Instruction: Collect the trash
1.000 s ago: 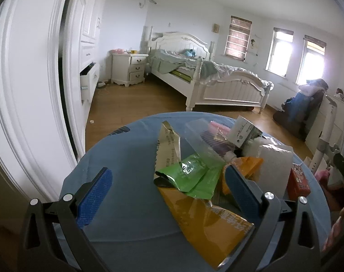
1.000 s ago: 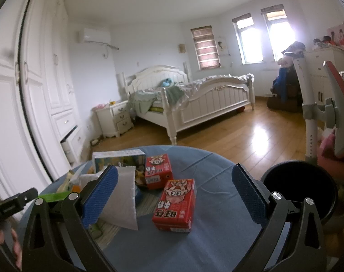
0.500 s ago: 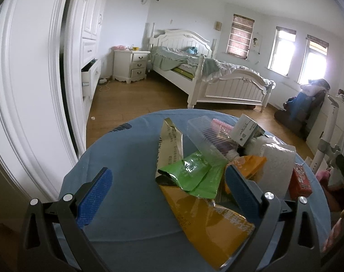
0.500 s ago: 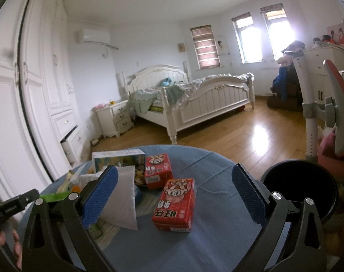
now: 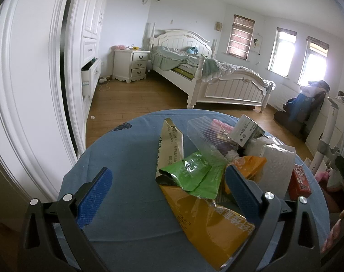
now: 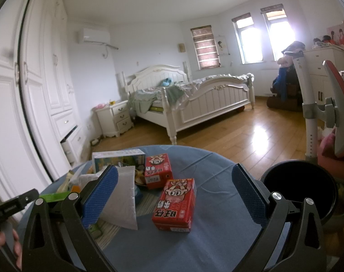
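Observation:
A round table with a blue cloth (image 5: 126, 158) holds a pile of trash. In the left wrist view lie a yellow bag (image 5: 208, 224), a green wrapper (image 5: 190, 174), a gold wrapper (image 5: 169, 140) and a clear plastic tray (image 5: 206, 136). My left gripper (image 5: 167, 185) is open and empty above the table's near edge, just short of the wrappers. In the right wrist view a red carton (image 6: 175, 204) lies between my open right gripper's fingers (image 6: 174, 192); a second red carton (image 6: 157, 167) and a white bubble mailer (image 6: 124, 197) lie behind it.
A black bin (image 6: 299, 192) stands by the table's right edge. A white wardrobe (image 5: 35, 79) with an open drawer is at the left. A white bed (image 6: 194, 99) and nightstand (image 5: 131, 65) stand on the wooden floor behind. A chair (image 6: 326, 113) is at the right.
The left gripper's view has shifted slightly; the bed and nightstand sit lower in the frame. The right gripper has stayed put. Nothing on the table has moved.

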{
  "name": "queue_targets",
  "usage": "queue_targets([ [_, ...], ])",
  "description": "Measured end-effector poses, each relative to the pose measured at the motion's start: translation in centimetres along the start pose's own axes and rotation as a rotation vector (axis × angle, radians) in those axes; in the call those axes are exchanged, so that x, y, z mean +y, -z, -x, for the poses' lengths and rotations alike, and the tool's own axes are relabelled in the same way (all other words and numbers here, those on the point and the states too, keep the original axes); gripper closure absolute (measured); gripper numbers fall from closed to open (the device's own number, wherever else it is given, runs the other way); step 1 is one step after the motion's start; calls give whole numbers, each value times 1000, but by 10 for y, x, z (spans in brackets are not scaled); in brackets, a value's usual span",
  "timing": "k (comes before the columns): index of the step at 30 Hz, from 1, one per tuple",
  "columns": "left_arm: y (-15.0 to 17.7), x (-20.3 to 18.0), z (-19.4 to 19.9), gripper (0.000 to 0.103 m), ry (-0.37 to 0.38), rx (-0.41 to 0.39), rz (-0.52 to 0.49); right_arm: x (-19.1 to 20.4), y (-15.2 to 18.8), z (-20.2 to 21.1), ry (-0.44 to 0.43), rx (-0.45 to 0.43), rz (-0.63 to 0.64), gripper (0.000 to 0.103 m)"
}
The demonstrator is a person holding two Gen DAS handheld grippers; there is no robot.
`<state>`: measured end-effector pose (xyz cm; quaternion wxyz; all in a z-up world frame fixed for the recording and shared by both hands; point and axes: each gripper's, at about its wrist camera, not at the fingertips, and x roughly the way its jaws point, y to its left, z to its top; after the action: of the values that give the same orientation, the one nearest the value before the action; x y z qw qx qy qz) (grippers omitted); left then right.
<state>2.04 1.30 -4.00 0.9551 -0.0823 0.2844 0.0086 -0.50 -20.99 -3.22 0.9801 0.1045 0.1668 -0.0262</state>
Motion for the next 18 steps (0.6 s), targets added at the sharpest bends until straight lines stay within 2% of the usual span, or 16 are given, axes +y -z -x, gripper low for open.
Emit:
queue_targets([
  [18, -1, 3, 0, 5, 3, 1, 1, 0, 0, 2, 0, 0, 0, 4],
])
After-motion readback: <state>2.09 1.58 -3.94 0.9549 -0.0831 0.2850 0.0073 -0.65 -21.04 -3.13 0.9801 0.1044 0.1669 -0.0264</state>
